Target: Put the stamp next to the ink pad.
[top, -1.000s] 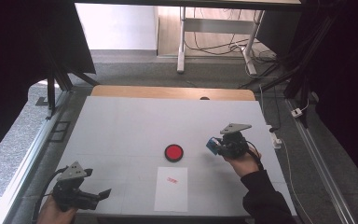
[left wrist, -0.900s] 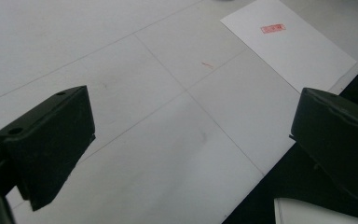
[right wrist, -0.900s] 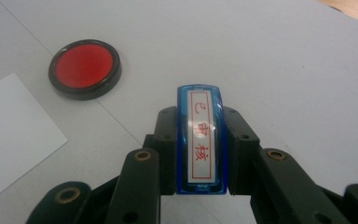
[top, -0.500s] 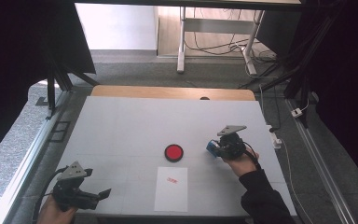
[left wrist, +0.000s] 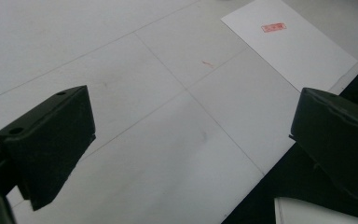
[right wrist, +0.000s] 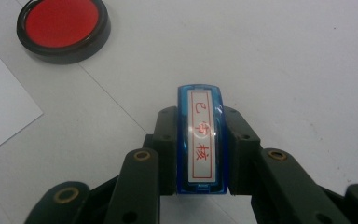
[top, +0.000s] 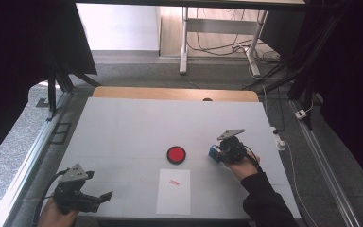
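Observation:
My right gripper is shut on a blue stamp, right of the table's middle. In the right gripper view the stamp sits clamped between the two black jaws, its white label with red characters facing the camera. A round red ink pad in a black rim lies just left of it on the table, also seen as the ink pad. A white paper sheet with a red stamp mark lies in front of the pad. My left gripper rests open at the near left corner, nothing between its jaws.
The white table has a wooden strip along its far edge. In the left gripper view the paper with its red mark lies near the table's front edge. Dark frame legs and cables stand around the table.
My right gripper has drifted slightly toward the near edge with the stamp still in it. The left gripper has stayed put.

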Tool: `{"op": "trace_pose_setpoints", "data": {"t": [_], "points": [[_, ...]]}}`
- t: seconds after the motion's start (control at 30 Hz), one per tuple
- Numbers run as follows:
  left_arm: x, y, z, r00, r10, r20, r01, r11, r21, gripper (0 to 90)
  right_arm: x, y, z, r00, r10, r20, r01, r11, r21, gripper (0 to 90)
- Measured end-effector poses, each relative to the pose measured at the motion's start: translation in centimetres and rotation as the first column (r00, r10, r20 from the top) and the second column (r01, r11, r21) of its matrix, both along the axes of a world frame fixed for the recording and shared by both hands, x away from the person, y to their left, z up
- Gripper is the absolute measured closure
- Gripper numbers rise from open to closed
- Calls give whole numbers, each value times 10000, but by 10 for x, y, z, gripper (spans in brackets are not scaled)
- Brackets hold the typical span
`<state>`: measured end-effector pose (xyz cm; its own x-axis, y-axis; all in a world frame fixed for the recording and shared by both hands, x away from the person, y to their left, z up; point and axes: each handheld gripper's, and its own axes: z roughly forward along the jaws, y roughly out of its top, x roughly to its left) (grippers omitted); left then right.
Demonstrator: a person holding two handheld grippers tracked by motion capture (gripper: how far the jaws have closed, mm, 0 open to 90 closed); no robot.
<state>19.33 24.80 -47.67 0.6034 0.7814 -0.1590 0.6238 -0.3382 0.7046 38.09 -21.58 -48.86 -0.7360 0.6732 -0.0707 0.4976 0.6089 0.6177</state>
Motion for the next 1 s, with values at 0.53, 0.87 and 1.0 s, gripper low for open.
{"op": "trace_pose_setpoints", "data": {"t": [0.53, 0.87, 1.0], "points": [[0, 0, 0, 10000, 34, -17, -34, 10000, -17, 0, -2, -1, 5, 9997, -223, 49, 221, 9989, 410, 526], [-1, 1, 0, 10000, 74, -1, -74, 10000, -63, 0, -7, -1, 12, 9997, -125, 211, 110, 9976, 689, 396], [0, 1, 0, 10000, 81, -12, -81, 9999, -69, 0, -8, -2, 15, 9997, -182, 165, 166, 9955, 936, 354]]}}
